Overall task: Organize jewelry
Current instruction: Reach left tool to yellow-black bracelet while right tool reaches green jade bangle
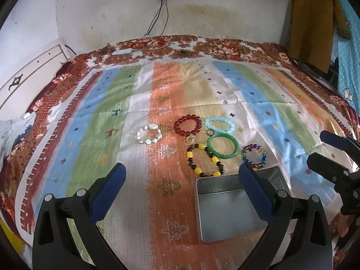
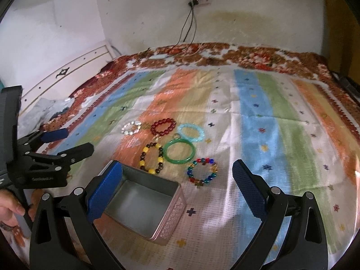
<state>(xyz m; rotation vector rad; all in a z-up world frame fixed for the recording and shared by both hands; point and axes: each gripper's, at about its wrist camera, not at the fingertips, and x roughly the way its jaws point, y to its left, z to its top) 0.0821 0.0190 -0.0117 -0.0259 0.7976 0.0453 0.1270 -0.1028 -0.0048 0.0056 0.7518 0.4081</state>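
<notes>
I hold both the left gripper and right gripper wide and empty; six bracelets cluster at twelve o'clock beyond the empty tin, handy for loading.

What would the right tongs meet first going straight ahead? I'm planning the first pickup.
Probably the multicolored bead bracelet, which lies centered just ahead of the open right tongs. The tin box sits off to their left side. Depth is uncertain.
</notes>
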